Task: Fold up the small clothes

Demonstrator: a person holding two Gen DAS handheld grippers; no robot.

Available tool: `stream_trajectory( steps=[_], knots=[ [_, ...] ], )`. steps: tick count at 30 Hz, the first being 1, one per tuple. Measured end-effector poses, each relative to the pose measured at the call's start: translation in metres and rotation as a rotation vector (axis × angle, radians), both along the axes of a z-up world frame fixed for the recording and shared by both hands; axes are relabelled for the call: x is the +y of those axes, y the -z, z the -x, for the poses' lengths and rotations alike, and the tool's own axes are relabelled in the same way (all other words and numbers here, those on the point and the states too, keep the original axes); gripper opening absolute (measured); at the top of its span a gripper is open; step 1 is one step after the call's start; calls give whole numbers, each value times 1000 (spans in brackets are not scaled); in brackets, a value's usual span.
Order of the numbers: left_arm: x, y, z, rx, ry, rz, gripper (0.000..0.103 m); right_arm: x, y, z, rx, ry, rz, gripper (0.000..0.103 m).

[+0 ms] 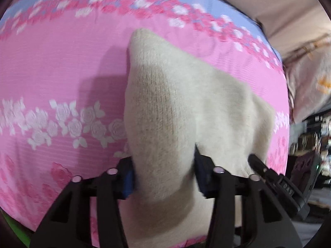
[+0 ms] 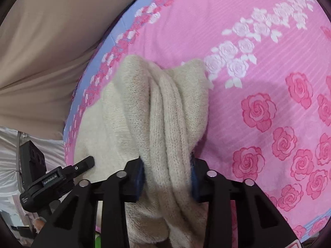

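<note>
- Left tongs [image 1: 163, 175]: closed on a fold of the cream knitted garment [image 1: 165, 113]; the knit is pinched between the two blue-padded fingers [image 1: 128, 177], which are kept apart only by the thickness of the cloth.
- Right tongs [image 2: 166, 177]: likewise clamped on the cream knitted garment [image 2: 163, 113]; several bunched ridges of knit are gathered between the fingers [image 2: 139, 175], and more cloth is seen hanging below them.
- In the left wrist view the right tongs [image 1: 255, 161] are seen at the lower right, with one black fingertip touching the garment's edge. In the right wrist view the left tongs [image 2: 86, 162] are seen at the lower left, again at the garment's edge.
- Garment: held up at its near side by both tongs, with its far part spread and draped toward the pink floral bedspread [image 1: 51, 72]; one rounded corner is shown pointing away in the left wrist view.
- Bedspread [image 2: 269, 72]: pink, printed with white and darker pink roses, bordered by a pale blue band [image 2: 128, 26].
- Beyond the border a beige cloth surface [image 2: 51, 51] is shown.
- No container is shown in either view.
</note>
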State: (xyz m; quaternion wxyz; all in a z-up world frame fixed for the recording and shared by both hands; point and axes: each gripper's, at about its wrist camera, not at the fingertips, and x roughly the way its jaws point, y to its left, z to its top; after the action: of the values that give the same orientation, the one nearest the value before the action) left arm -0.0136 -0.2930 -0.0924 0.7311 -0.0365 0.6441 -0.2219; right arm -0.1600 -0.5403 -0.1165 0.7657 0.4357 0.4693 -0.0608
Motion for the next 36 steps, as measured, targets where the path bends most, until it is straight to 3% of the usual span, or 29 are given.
stream_trajectory(
  steps=[4, 14, 22, 30, 34, 36],
  knots=[
    [-1, -41, 2, -49, 51, 51, 39, 10, -52, 1, -89, -9, 52, 31],
    [30, -190, -11, -382, 93, 120, 40, 36, -183, -32, -377, -53, 160, 31],
    [86, -256, -38, -557, 44, 115, 40, 104, -256, -86, -531, -167, 271, 31],
    [172, -283, -71, -616, -16, 121, 40, 178, -272, -136, -581, -252, 265, 31],
    [213, -271, -90, -591, -27, 106, 43, 209, -245, -161, -526, -277, 249, 34],
    [227, -248, -105, -564, -33, 80, 49, 221, -209, -180, -465, -281, 231, 42]
  ],
)
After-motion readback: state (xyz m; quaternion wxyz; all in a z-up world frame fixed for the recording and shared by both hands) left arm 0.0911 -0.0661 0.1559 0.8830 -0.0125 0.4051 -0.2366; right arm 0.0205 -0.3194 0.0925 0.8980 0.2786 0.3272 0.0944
